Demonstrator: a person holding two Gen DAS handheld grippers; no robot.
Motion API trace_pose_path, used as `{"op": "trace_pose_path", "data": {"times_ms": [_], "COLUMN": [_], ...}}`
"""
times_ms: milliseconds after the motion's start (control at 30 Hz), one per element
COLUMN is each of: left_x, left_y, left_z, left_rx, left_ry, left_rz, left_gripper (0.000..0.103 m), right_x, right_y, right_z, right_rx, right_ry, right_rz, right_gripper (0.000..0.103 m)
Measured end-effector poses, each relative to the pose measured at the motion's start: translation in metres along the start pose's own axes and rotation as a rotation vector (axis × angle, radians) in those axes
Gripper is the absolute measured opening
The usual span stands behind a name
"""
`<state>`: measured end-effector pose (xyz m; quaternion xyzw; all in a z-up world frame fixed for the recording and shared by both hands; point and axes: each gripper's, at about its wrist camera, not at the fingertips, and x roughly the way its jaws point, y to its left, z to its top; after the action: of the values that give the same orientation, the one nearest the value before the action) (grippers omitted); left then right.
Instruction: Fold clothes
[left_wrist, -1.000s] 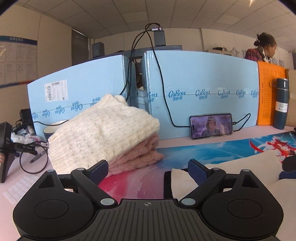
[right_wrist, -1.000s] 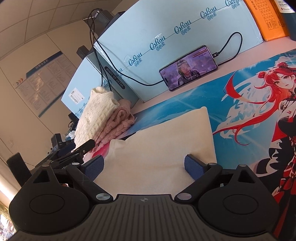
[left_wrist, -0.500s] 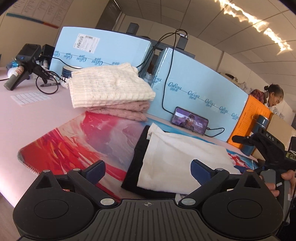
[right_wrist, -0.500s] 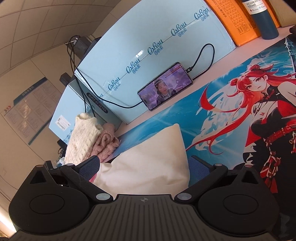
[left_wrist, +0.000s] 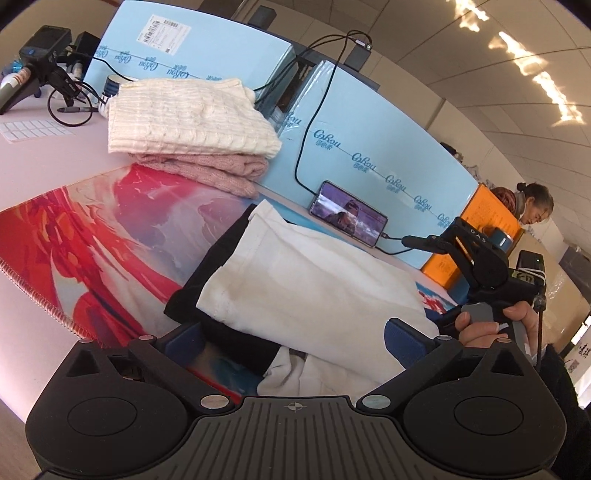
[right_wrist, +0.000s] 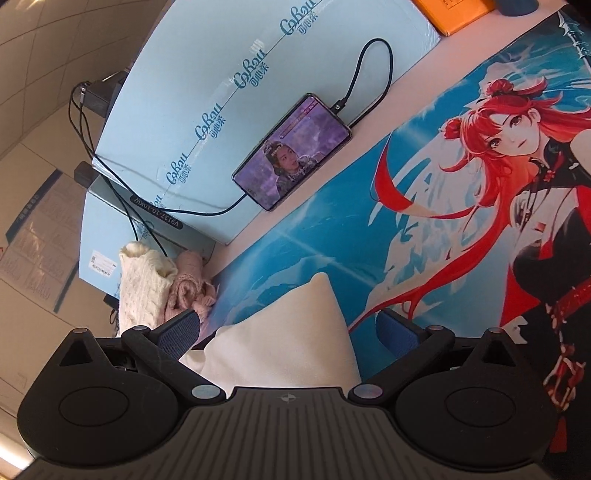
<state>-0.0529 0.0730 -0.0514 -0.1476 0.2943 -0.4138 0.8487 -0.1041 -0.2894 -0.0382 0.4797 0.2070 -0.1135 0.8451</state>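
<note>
A folded cream garment (left_wrist: 314, 280) lies on a black garment (left_wrist: 210, 273) on the printed desk mat (left_wrist: 92, 236). My left gripper (left_wrist: 291, 339) is open, its jaws wide apart above the near edge of both garments. The cream garment also shows in the right wrist view (right_wrist: 291, 339), between the wide-open jaws of my right gripper (right_wrist: 286, 332), which holds nothing. The right gripper is also seen from the left wrist view (left_wrist: 476, 258), held by a hand at the garment's right side.
A folded white knit sweater (left_wrist: 184, 114) lies on a pink knit (left_wrist: 218, 170) at the back left. A phone (left_wrist: 347, 214) leans on blue foam boards (left_wrist: 369, 147) with cables. A person (left_wrist: 532, 206) sits behind at the right. An anime figure covers the mat (right_wrist: 480, 155).
Both grippers have risen and tilted down over the garment. The left one pulled back from the sweater stack toward the near edge. Both stayed open.
</note>
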Motion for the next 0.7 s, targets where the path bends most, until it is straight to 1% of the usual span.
{"op": "trace_pose_path", "data": {"times_ms": [33,67,100,133,167,200,233,267,333,400,433,500,533,700], "left_x": [0.003,0.006,0.008,0.01,0.012,0.014,0.016,0.017,0.016,0.01,0.006,-0.005,-0.012,-0.039], "left_y": [0.001,0.002,0.002,0.0,-0.001,0.0,0.001,0.004,0.008,0.007,0.005,-0.001,-0.003,0.0], "left_z": [0.0,0.0,0.001,0.002,0.003,0.003,0.003,0.003,0.004,0.006,0.008,0.013,0.018,0.039], "left_rx": [-0.011,-0.025,-0.022,-0.003,0.015,0.027,0.039,0.046,0.052,0.078,0.102,0.151,0.17,0.215], "left_ry": [-0.011,-0.021,-0.028,-0.029,-0.024,-0.021,-0.017,-0.014,-0.024,-0.065,-0.093,-0.153,-0.184,-0.324], "left_rz": [-0.013,-0.029,-0.032,-0.031,-0.023,-0.002,0.015,0.015,-0.007,-0.009,-0.004,0.001,0.0,0.005], "left_gripper": [0.103,0.103,0.102,0.097,0.08,0.067,0.037,0.026,0.025,0.023,0.021,0.017,0.016,0.015], "right_x": [0.005,0.009,0.013,0.015,0.016,0.019,0.02,0.021,0.018,0.014,0.01,0.004,-0.001,-0.01], "right_y": [0.004,0.009,0.013,0.018,0.023,0.027,0.03,0.032,0.04,0.05,0.061,0.081,0.094,0.158], "right_z": [-0.001,-0.003,-0.005,-0.007,-0.01,-0.01,-0.011,-0.013,-0.015,-0.018,-0.019,-0.019,-0.018,-0.015], "right_rx": [-0.02,-0.041,-0.059,-0.085,-0.112,-0.14,-0.158,-0.172,-0.207,-0.251,-0.294,-0.352,-0.378,-0.486], "right_ry": [0.028,0.056,0.075,0.075,0.073,0.079,0.082,0.08,0.064,0.041,0.02,-0.008,-0.022,-0.071], "right_rz": [0.007,0.015,0.011,-0.025,-0.065,-0.116,-0.145,-0.147,-0.149,-0.149,-0.139,-0.101,-0.067,0.068], "right_gripper": [0.098,0.09,0.085,0.072,0.05,0.038,0.027,0.023,0.017,0.015,0.014,0.014,0.013,0.013]}}
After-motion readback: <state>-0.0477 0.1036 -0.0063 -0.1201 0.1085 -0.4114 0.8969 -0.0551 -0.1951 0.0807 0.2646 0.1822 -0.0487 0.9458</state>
